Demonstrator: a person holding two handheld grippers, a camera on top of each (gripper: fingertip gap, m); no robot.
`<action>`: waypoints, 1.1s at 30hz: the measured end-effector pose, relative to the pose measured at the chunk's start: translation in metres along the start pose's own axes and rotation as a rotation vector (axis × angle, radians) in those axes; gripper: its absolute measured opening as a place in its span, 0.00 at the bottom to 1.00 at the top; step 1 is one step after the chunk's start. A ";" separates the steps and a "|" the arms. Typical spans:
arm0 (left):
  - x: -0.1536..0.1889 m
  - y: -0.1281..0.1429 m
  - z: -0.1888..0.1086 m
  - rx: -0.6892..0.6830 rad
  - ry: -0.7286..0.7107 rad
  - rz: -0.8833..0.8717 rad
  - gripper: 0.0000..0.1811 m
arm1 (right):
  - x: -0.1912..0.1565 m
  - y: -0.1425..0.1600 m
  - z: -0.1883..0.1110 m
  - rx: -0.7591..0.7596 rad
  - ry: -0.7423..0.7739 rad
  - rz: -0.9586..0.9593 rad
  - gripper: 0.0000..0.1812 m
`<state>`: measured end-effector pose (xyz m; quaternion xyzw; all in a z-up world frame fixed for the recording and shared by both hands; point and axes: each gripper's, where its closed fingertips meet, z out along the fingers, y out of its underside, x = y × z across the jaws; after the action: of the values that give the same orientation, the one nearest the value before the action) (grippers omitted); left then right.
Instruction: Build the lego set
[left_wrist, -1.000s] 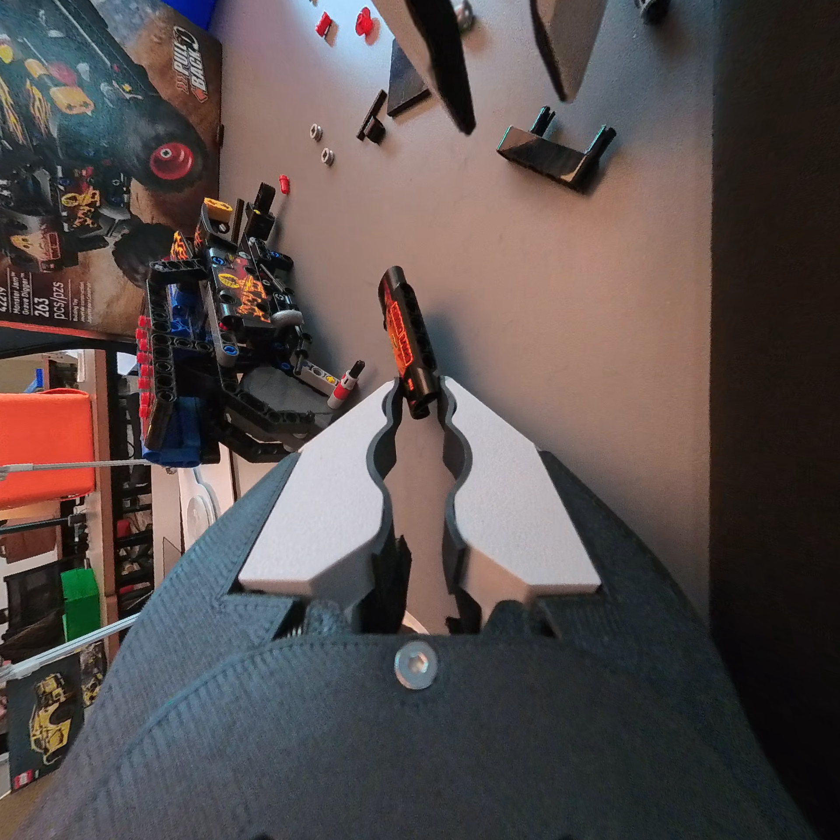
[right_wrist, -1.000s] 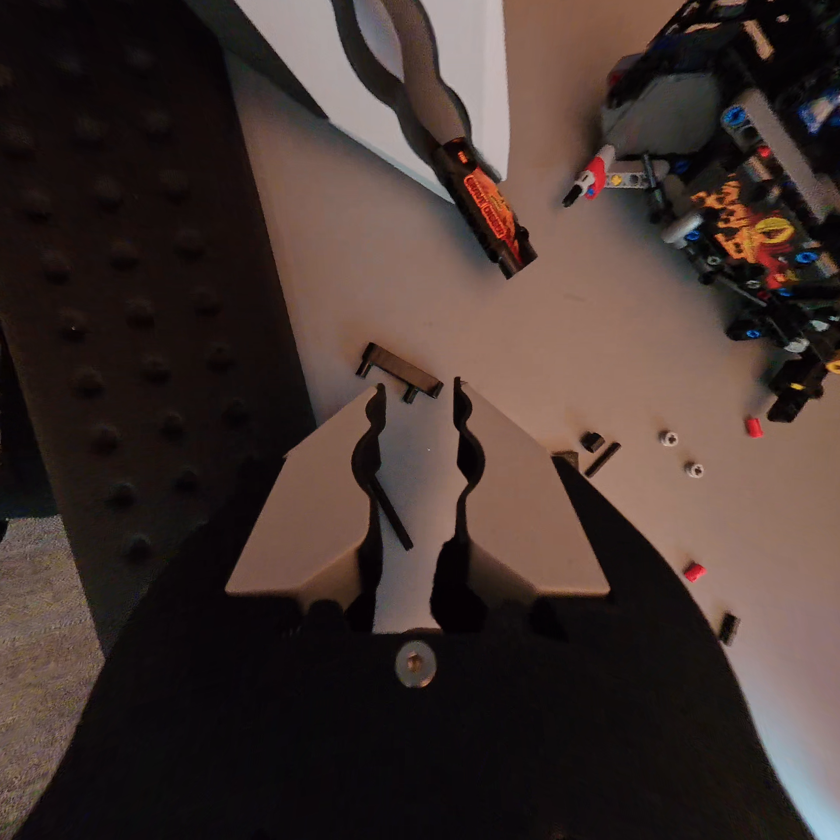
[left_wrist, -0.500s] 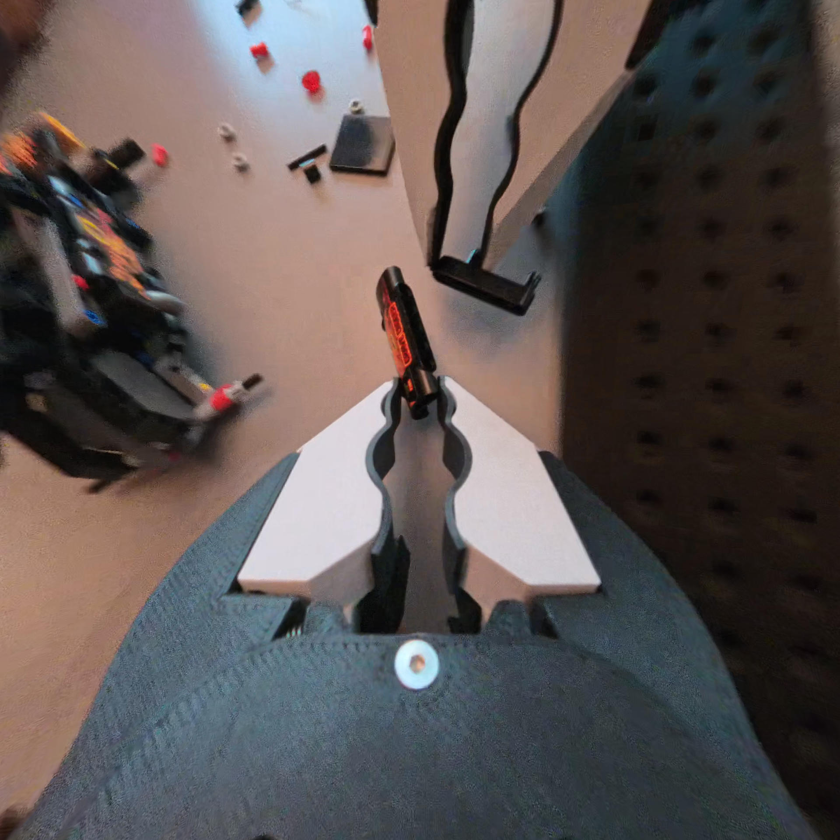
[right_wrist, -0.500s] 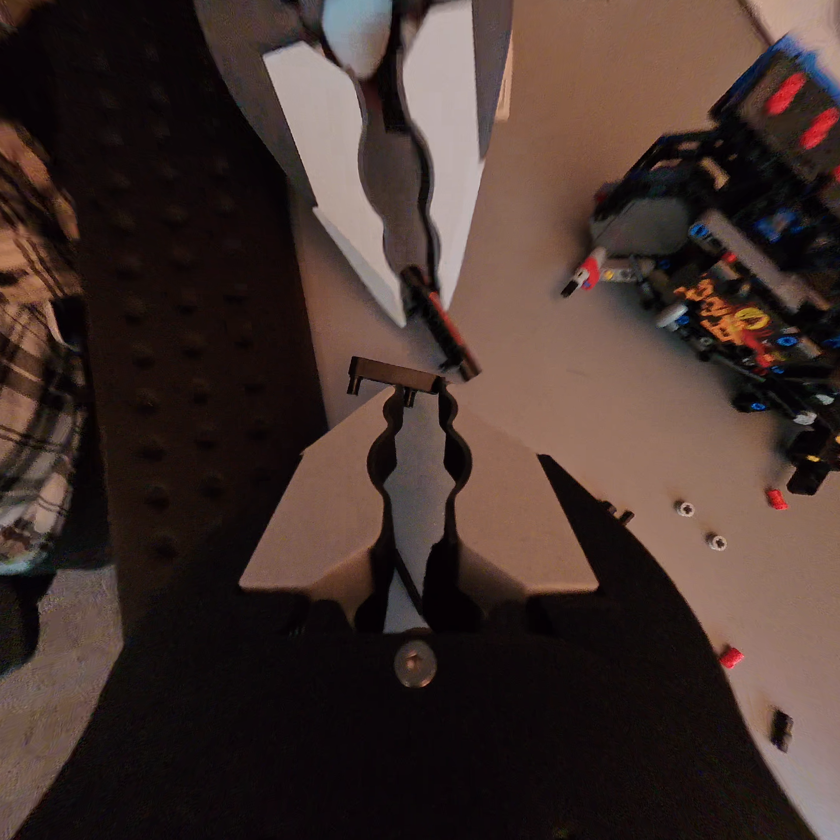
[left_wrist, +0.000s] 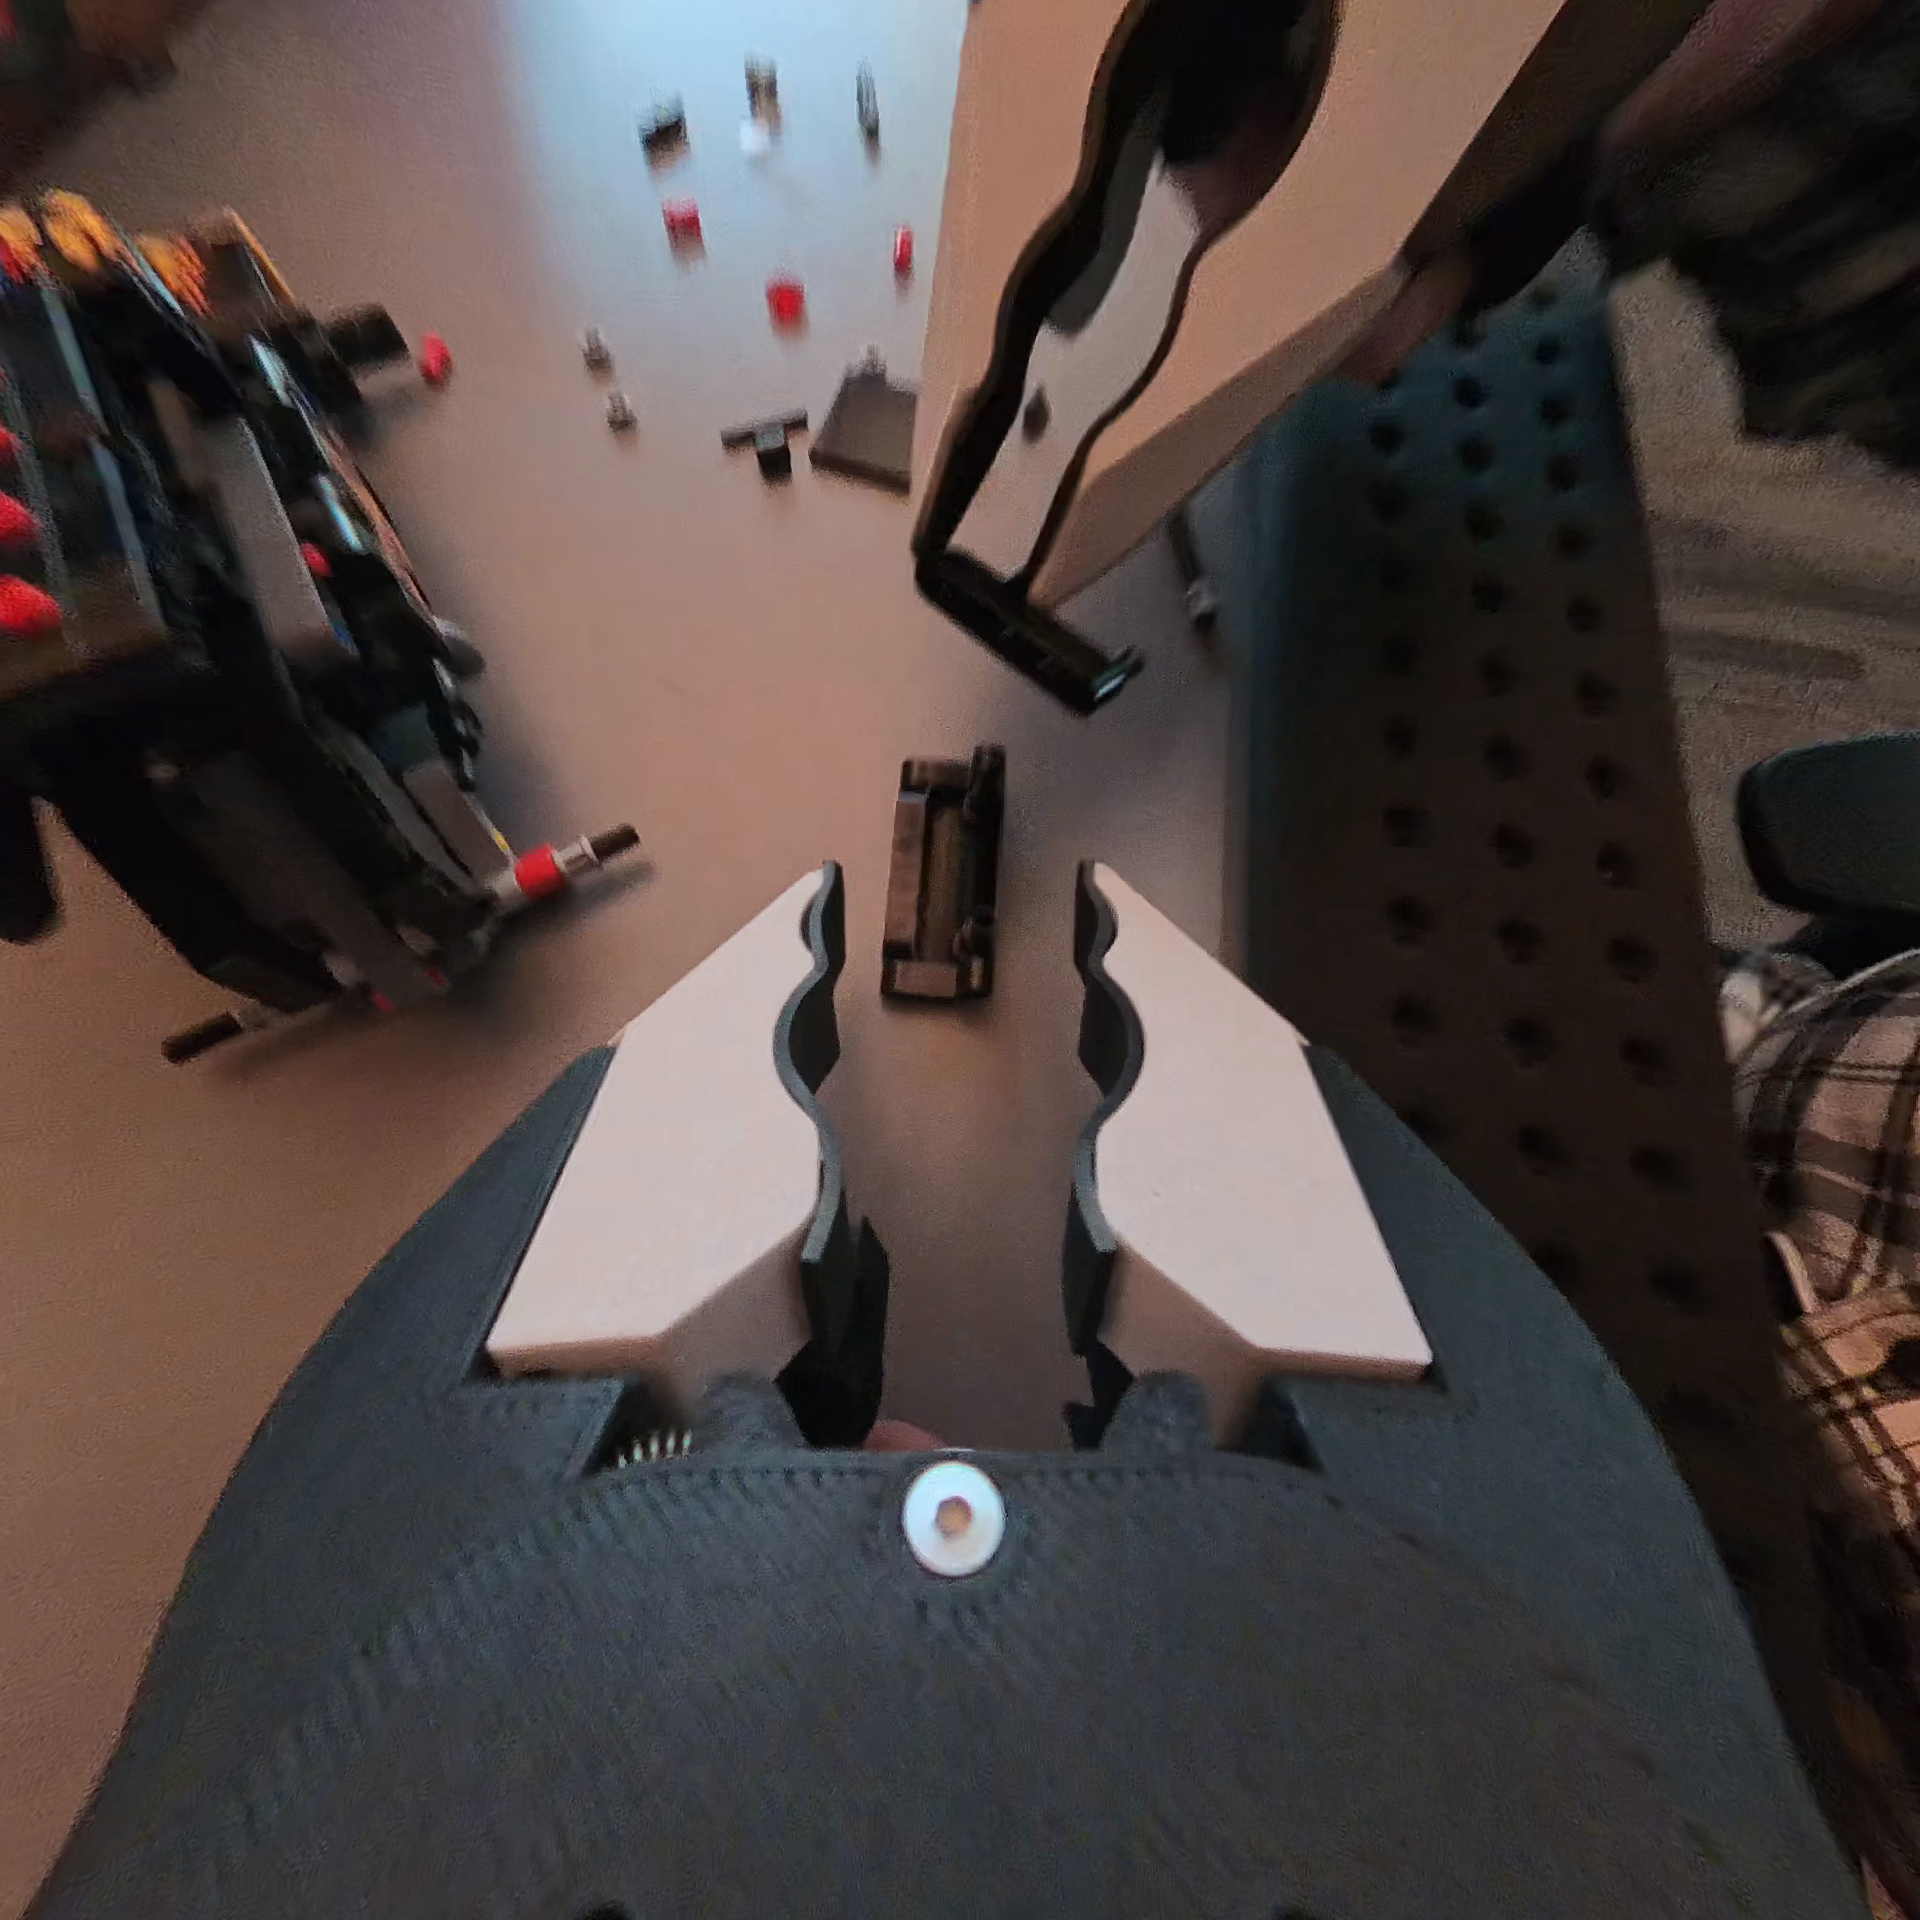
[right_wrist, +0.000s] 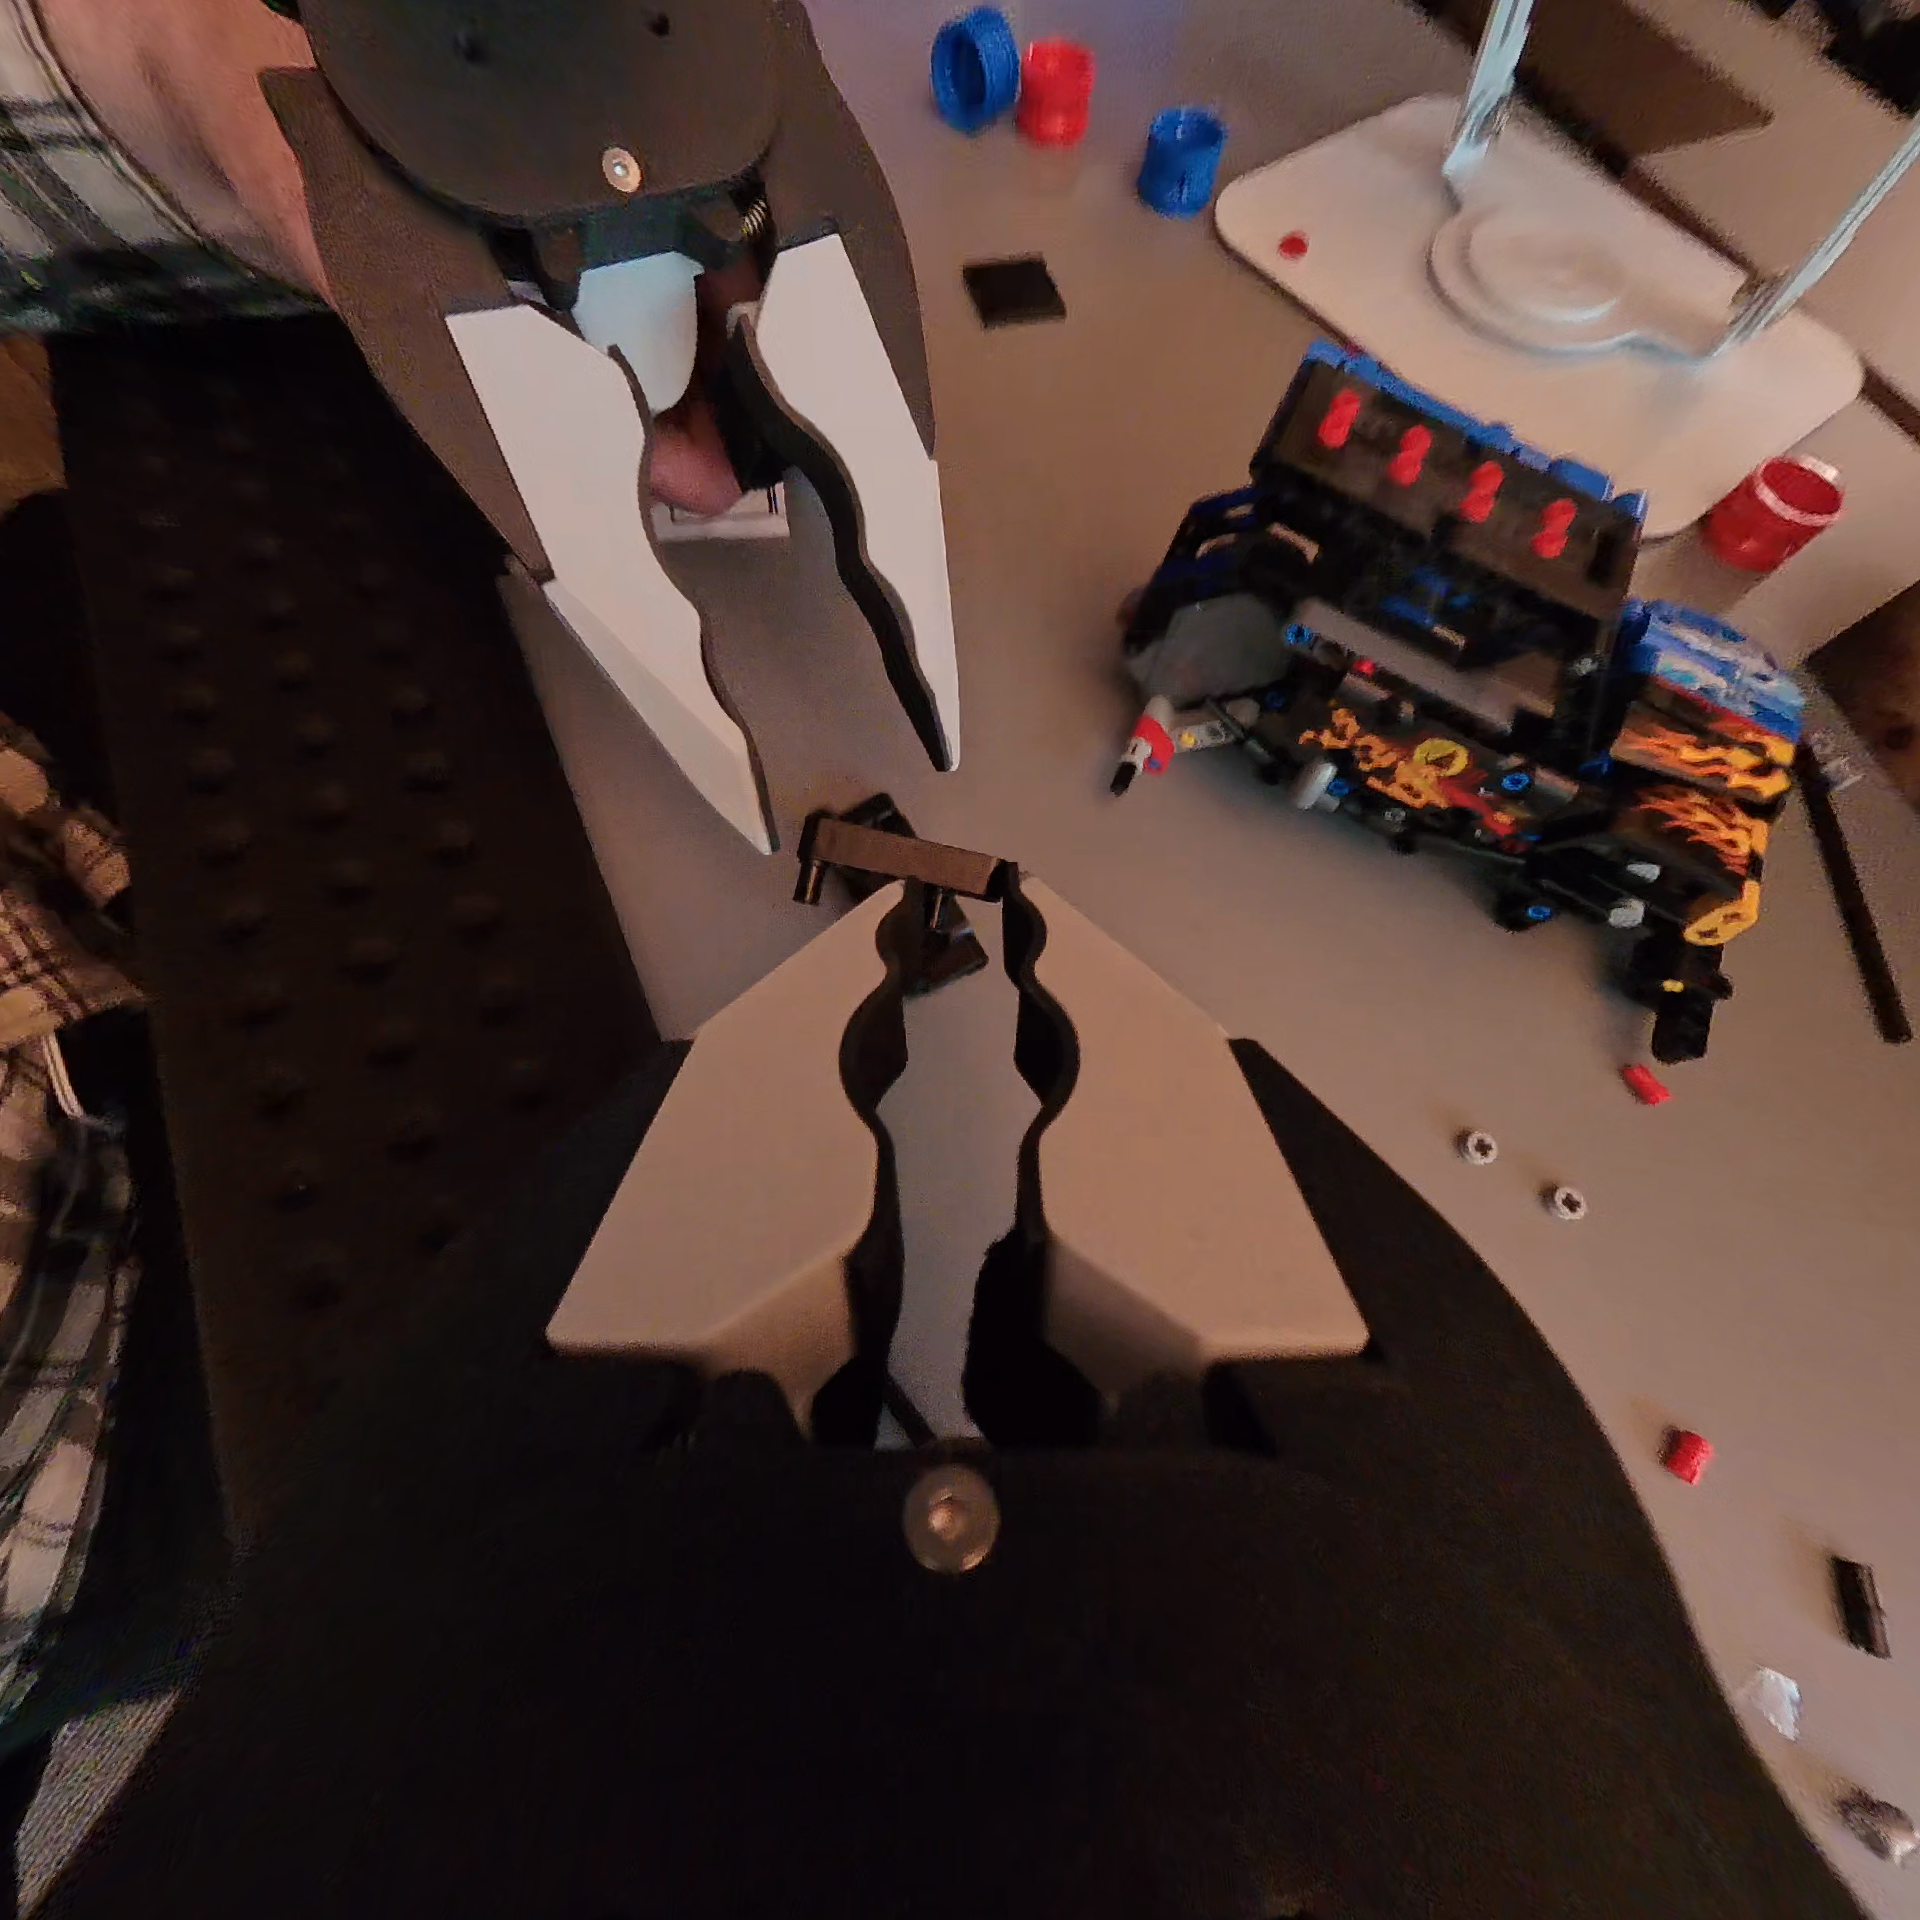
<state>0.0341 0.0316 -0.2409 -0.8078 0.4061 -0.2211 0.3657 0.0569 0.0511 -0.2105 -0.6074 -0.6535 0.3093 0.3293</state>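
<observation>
My left gripper (left_wrist: 958, 883) is open and empty. A black lego panel (left_wrist: 943, 883) lies on the table just ahead of its fingertips, hollow underside up. My right gripper (right_wrist: 954, 888) is shut on a black bracket piece (right_wrist: 904, 857) and holds it crosswise above that panel (right_wrist: 940, 940). In the left wrist view the right gripper (left_wrist: 987, 577) hangs from the top with the bracket (left_wrist: 1023, 634) at its tips. The left gripper (right_wrist: 854, 802) shows open in the right wrist view. The part-built black truck with flame stickers (right_wrist: 1455, 665) stands on the table, at the left in the left wrist view (left_wrist: 260, 623).
Small loose pieces lie scattered: red pins (right_wrist: 1683, 1455), grey bushes (right_wrist: 1475, 1146), a black square tile (right_wrist: 1013, 293). Blue and red cylinders (right_wrist: 1055, 88), a white stand base (right_wrist: 1351, 208) and a red cup (right_wrist: 1771, 514) stand farther back. A dark dimpled mat (left_wrist: 1507, 727) borders the table. The left gripper's tips are roughly 5 cm from the right gripper's.
My left gripper has opened and let go of the flame panel, which now lies underside up on the table. My right gripper closed on the bracket and lifted it above the panel.
</observation>
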 end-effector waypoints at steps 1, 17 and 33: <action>0.003 -0.008 -0.005 0.042 0.012 0.005 0.23 | 0.000 -0.003 0.000 0.022 0.016 -0.002 0.07; -0.002 -0.044 -0.030 0.326 0.227 -0.343 0.03 | 0.008 -0.041 -0.002 0.118 0.466 -0.385 0.07; 0.006 -0.055 -0.042 0.394 0.273 -0.265 0.04 | -0.002 -0.061 -0.021 0.281 0.378 -0.332 0.12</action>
<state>0.0374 0.0321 -0.1715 -0.7298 0.2915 -0.4485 0.4257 0.0376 0.0448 -0.1491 -0.4873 -0.6218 0.2197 0.5724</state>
